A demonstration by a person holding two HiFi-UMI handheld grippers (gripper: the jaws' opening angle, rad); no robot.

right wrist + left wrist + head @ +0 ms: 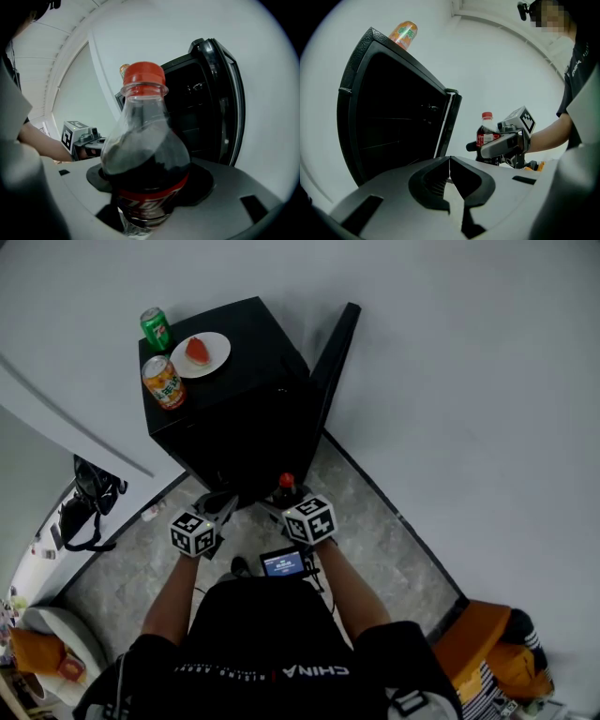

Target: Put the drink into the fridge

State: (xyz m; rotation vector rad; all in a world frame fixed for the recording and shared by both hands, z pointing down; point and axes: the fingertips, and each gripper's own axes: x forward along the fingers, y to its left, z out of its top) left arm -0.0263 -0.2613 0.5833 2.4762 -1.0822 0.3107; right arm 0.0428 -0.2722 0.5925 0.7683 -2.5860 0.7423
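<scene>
The black fridge [244, 399] stands on the floor [375, 540] against white walls. Its door [333, 352] is swung wide at the right side, so the dark opening faces the person with open floor in front. On the fridge top, a green can [156, 328] stands at the back left corner and an orange can [164, 382] at the front left corner. A white plate [220, 348] lies just beside both.

The right gripper [150, 180] has its jaws spread wide and clamped on the body of the cola bottle [145, 159]. The bottle is upright, just before the fridge's lower front edge. The left gripper [450, 164] hovers beside it, jaws together and empty.
</scene>
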